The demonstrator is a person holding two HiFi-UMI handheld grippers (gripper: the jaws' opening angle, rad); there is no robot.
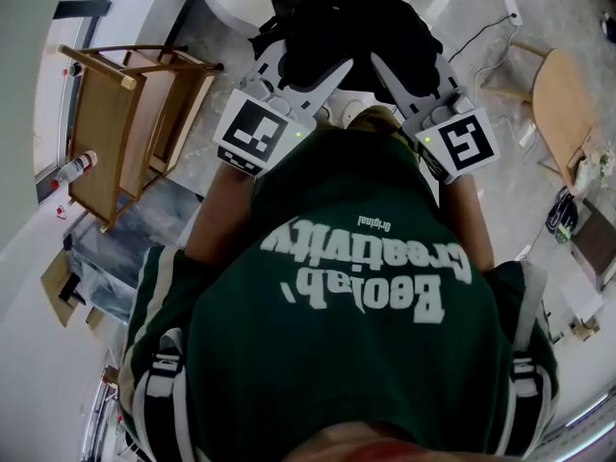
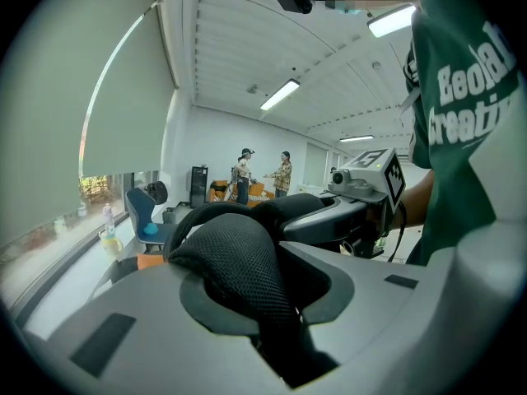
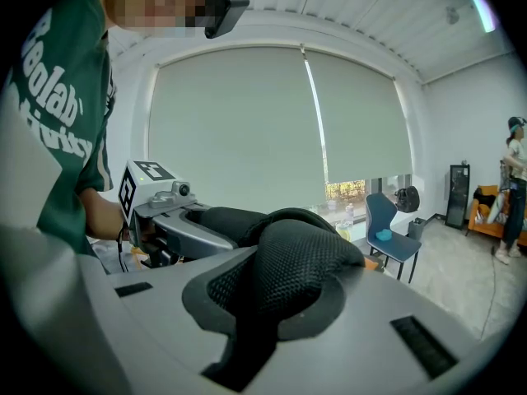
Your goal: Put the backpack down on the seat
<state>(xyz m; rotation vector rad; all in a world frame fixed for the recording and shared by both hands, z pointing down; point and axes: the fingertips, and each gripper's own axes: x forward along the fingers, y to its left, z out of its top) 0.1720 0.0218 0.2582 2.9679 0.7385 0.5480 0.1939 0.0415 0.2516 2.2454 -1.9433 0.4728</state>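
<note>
- The person's green top (image 1: 356, 287) fills the lower half of the head view. It hides the floor directly below, so I cannot tell what lies under the arms.
- The backpack (image 1: 337, 27) is a black bundle at the top centre of the head view, held up between the two tools in front of the body. It does not seem to rest on anything, so I judge that setting it down is not yet done.
- A wooden chair (image 1: 125, 123) stands at the upper left of the head view, well apart from the bag. A second wooden seat (image 1: 563, 104) is at the right edge. A blue chair (image 3: 387, 229) shows at mid right of the right gripper view, far off by the window. None of them carries the bag, and I cannot tell which one is the target.
- The left gripper (image 1: 303, 70), left of centre in the head view, is clamped on a padded black mesh strap (image 2: 239, 262). The strap fills the gap between its jaws in the left gripper view.
- The right gripper (image 1: 409, 70), right of centre, is likewise clenched on the other mesh strap (image 3: 296, 270), which bulges between its jaws.
- What remains, as I judge it: carry the bag to a seat, lower it until the seat takes its weight, then let go of both straps.
</note>
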